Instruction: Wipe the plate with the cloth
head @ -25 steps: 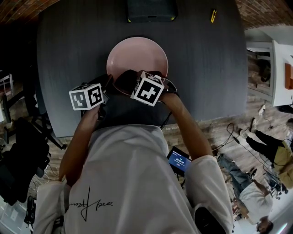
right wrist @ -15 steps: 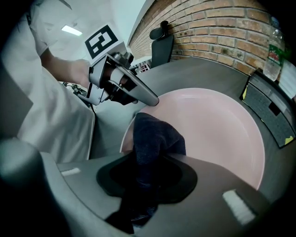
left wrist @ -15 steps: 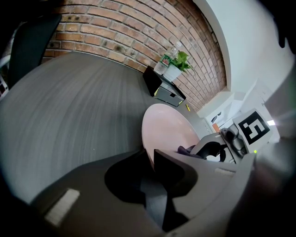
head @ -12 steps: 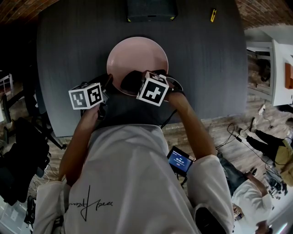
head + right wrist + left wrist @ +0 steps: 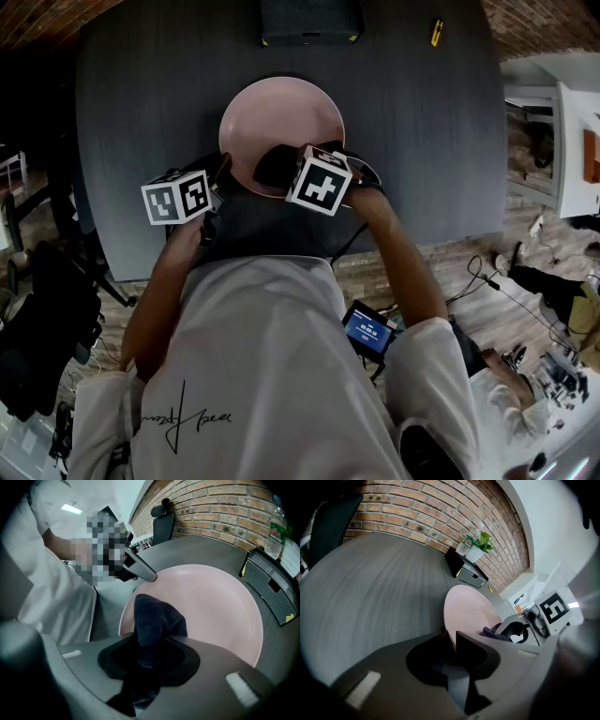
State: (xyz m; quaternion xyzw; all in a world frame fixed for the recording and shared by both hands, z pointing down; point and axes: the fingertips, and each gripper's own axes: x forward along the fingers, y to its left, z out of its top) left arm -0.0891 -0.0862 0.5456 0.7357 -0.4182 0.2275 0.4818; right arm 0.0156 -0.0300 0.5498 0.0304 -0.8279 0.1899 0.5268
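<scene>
A round pink plate (image 5: 281, 117) lies on the dark grey table (image 5: 141, 94). My left gripper (image 5: 222, 171) holds the plate's near-left rim, and in the left gripper view the rim (image 5: 449, 632) runs between the shut jaws of the left gripper (image 5: 452, 641). My right gripper (image 5: 283, 161) is shut on a dark blue cloth (image 5: 270, 165). The cloth (image 5: 157, 618) sticks out past the jaws of the right gripper (image 5: 150, 644) and rests on the near part of the plate (image 5: 215, 606). The left gripper (image 5: 139, 569) shows on the rim in the right gripper view.
A black box (image 5: 311, 21) and a small yellow object (image 5: 437, 31) sit at the table's far edge. By the brick wall are a plant (image 5: 480, 543) and a bottle (image 5: 277, 527). An office chair (image 5: 162, 524) stands beyond the table. The table's near edge is close to my body.
My right gripper has slid a little to the right along the plate's near part, taking the cloth with it. The left gripper and plate have stayed still.
</scene>
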